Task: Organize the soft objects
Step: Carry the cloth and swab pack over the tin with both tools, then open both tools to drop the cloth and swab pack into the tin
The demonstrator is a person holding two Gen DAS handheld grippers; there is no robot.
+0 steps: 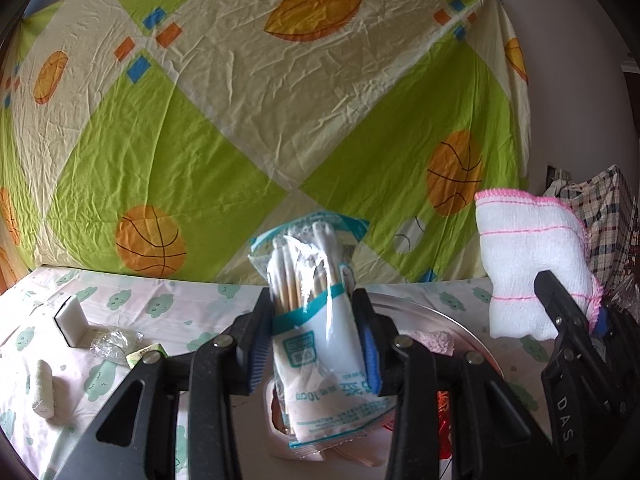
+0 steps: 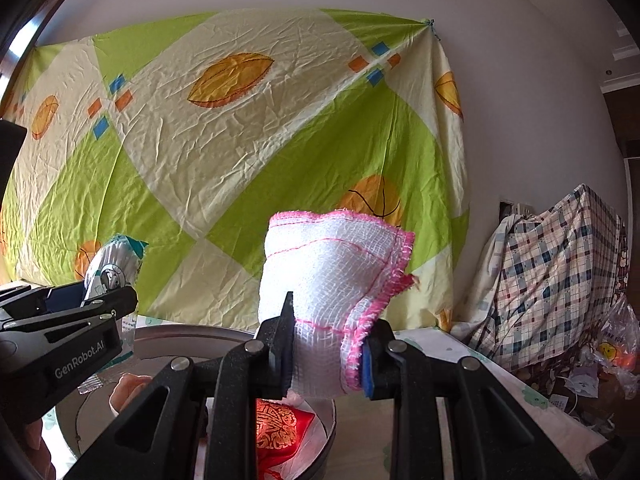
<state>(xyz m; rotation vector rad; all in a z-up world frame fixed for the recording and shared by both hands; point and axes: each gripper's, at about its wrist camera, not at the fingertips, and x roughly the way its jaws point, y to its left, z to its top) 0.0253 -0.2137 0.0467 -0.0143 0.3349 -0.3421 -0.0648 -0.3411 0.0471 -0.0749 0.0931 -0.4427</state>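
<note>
- The left gripper [image 1: 316, 344] has its jaws clamped on a cotton swab packet [image 1: 316, 320], which stands upright between the pads, its long axis running from 6 to 12 o'clock in the left wrist view.
- The right gripper [image 2: 328, 356] is closed around a folded white cloth [image 2: 332, 276] with pink stitched edging; the cloth rises toward 12 o'clock above the jaws, its loose corner flopping toward 3 o'clock.
- A round metal basin [image 2: 192, 340] sits directly under both grippers, at 6 o'clock from each held item. A red embroidered pouch [image 2: 280, 428] already lies inside it.
- In the left wrist view the white cloth shows at 3 o'clock of the packet, apart from it, so the two loads hang side by side over the basin.
- The likely next move is a straight lowering and release; neither hand looks clearly nearer the basin floor.
- On the cloud-print tablecloth [image 1: 168, 304], at 9 o'clock of the left gripper, a bandage roll [image 1: 43, 390] and a white sponge block [image 1: 72, 320] remain outside the basin.
</note>
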